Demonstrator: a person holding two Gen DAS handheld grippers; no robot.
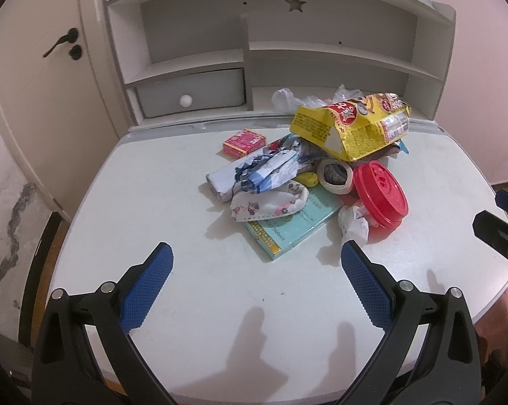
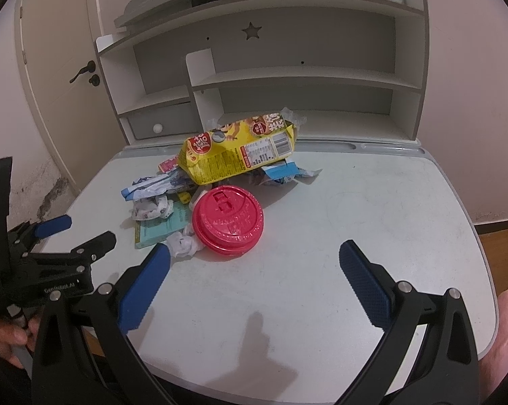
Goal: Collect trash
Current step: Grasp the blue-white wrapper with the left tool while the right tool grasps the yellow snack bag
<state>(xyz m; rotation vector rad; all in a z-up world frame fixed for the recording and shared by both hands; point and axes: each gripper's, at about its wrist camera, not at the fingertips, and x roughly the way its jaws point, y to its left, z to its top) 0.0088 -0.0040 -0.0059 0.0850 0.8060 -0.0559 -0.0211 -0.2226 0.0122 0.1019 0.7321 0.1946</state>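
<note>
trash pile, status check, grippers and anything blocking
Left gripper and right gripper open, empty, short of pile. Yellow snack bag on top, red lid nearest right. Nothing in the way.

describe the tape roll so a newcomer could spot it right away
On the white desk, look in the trash pile under the front edge of the yellow snack bag. The tape roll sits just left of the red cup lid: the only pale open ring there.

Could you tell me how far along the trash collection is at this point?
Nothing looks collected: the yellow snack bag, red lid, crumpled paper and teal box all sit piled on the desk. Left claw and right claw are open and empty. Everything remains.
</note>
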